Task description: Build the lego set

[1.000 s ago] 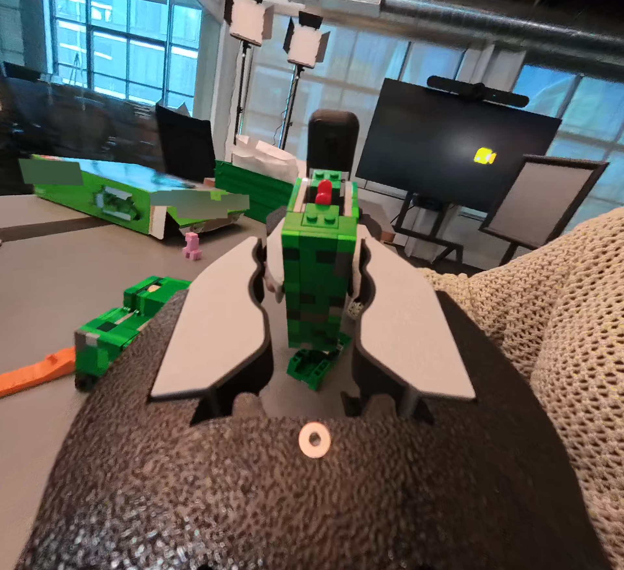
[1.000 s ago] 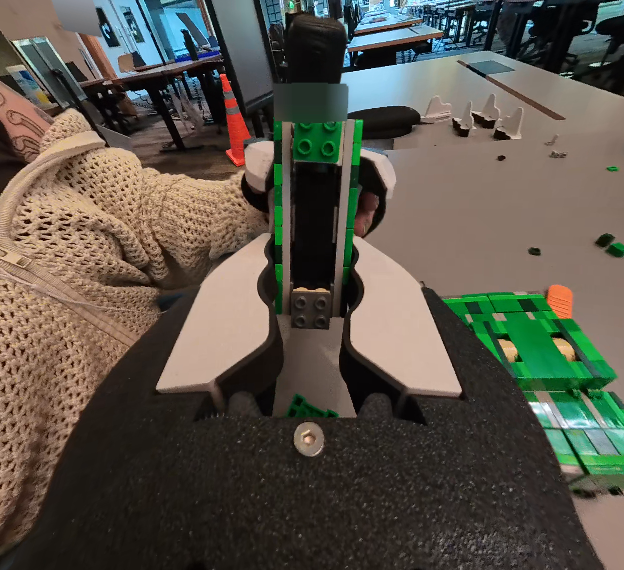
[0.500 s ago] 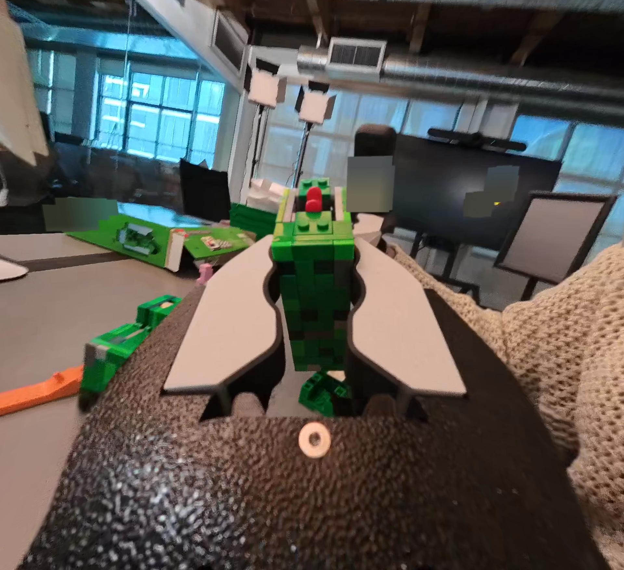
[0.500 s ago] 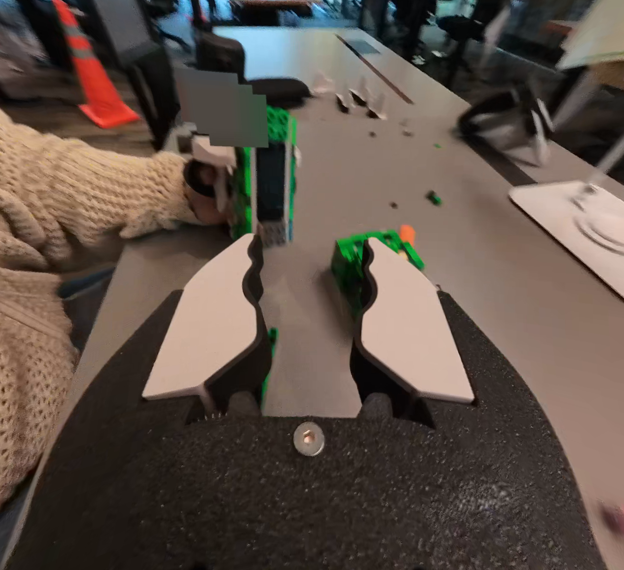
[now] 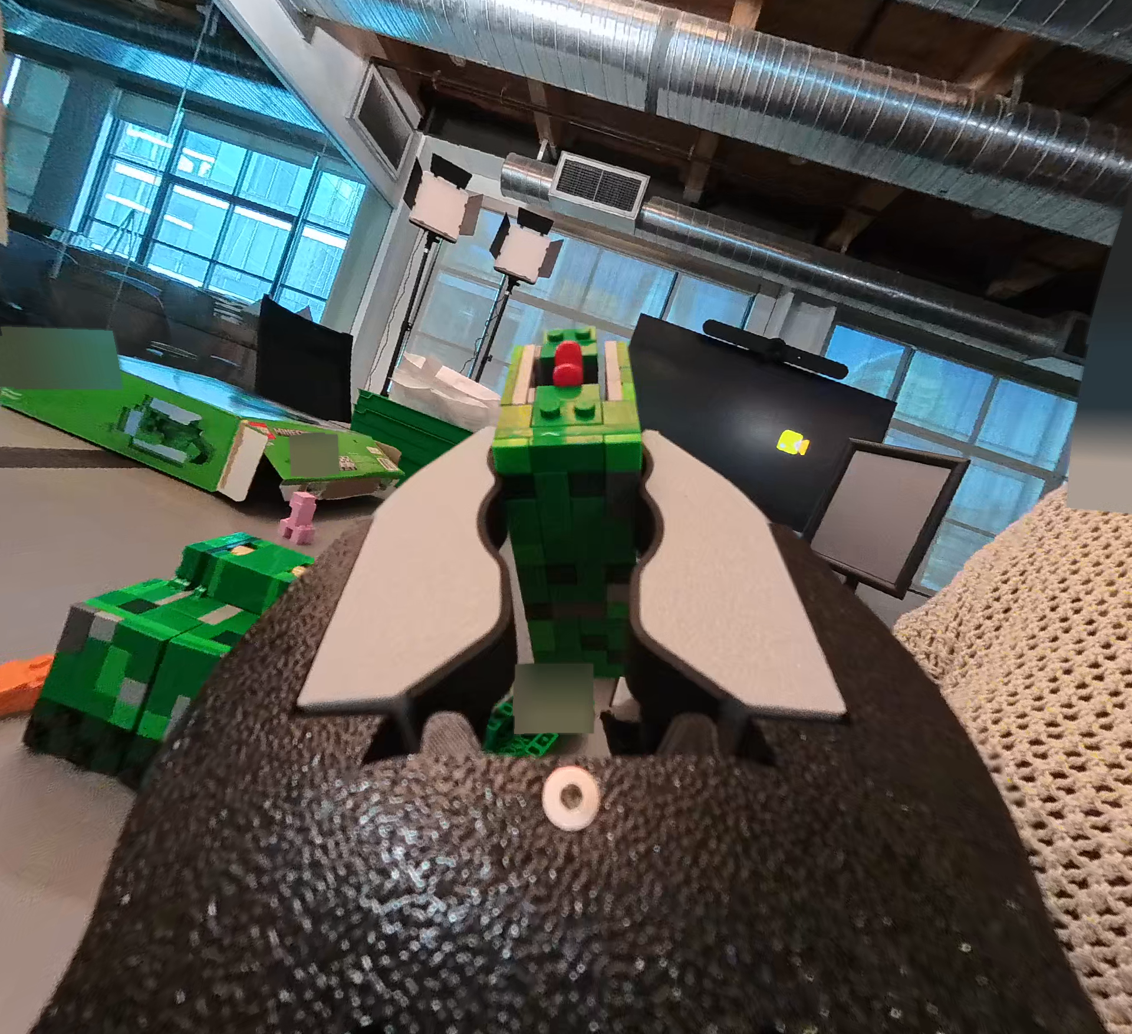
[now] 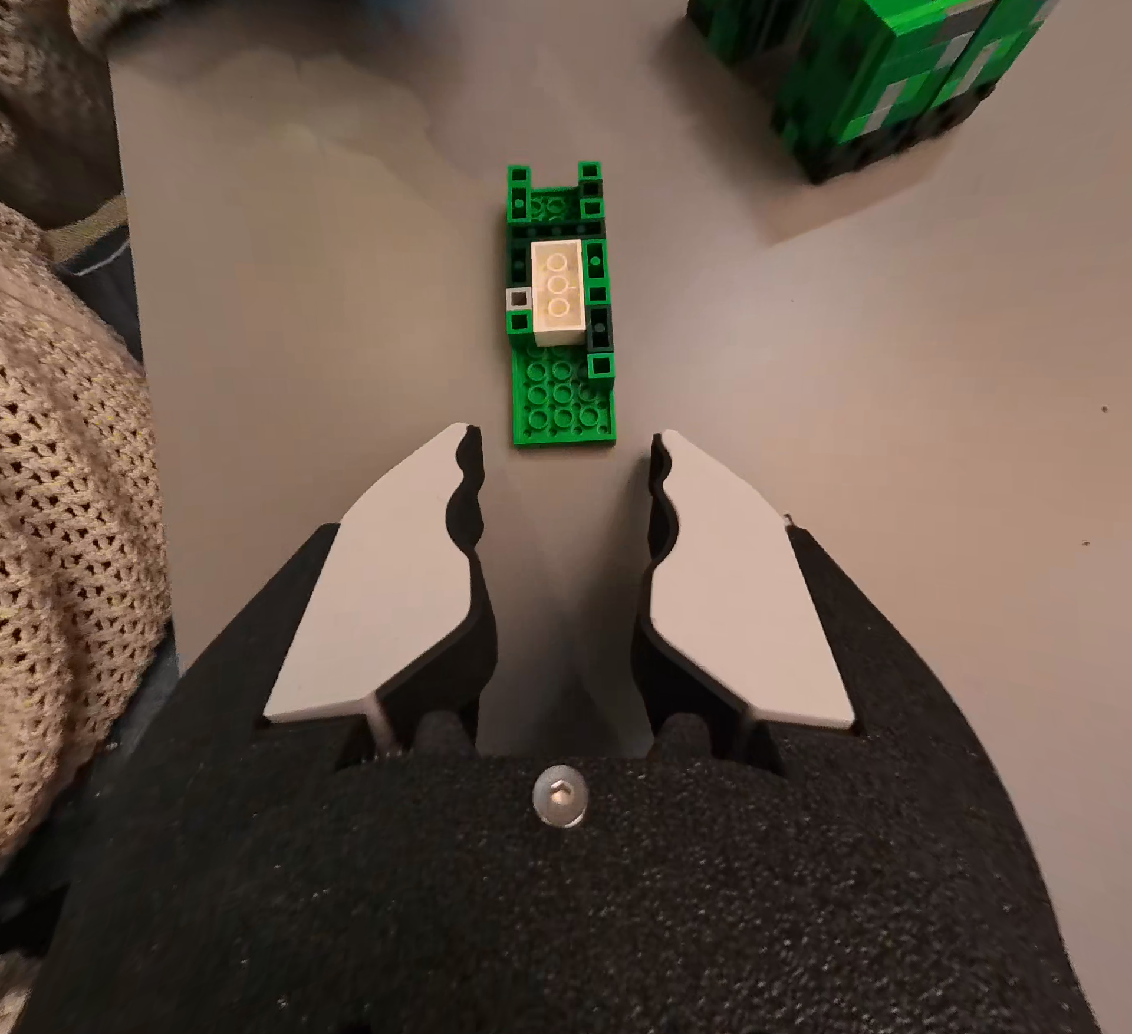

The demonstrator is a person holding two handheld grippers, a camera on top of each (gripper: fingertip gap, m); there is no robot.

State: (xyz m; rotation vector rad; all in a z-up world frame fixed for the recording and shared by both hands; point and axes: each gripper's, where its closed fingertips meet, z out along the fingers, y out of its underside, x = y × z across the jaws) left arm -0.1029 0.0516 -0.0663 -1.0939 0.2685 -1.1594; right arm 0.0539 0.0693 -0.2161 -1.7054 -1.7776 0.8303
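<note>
My left gripper point(image 5: 566, 456) is shut on a tall green lego column point(image 5: 566, 539) with dark patches, held upright and tilted up; a red piece point(image 5: 568, 363) sits in its open top. My right gripper point(image 6: 565, 441) is open and empty, pointing down at the grey table point(image 6: 796, 453). Just beyond its fingertips lies a small flat green lego assembly point(image 6: 560, 306) with a white brick on it. A larger green lego block assembly point(image 6: 888, 31) stands at the upper right; it also shows in the left wrist view point(image 5: 159, 631).
A green lego box point(image 5: 184, 441) lies open at the back left, with a small pink figure point(image 5: 298, 516) in front of it. An orange tool point(image 5: 18, 686) lies at the left edge. A knitted sleeve point(image 6: 67, 453) runs along the table's left edge. The left gripper's tips are roughly 20 centimetres from the right gripper's. The small pink figure point(image 5: 298, 516) sits 25 centimetres or so from the ends of my right fingers.
My right gripper let go of the green column, swung away and now points down over the small flat assembly. My left gripper still holds the column and has tilted it upward.
</note>
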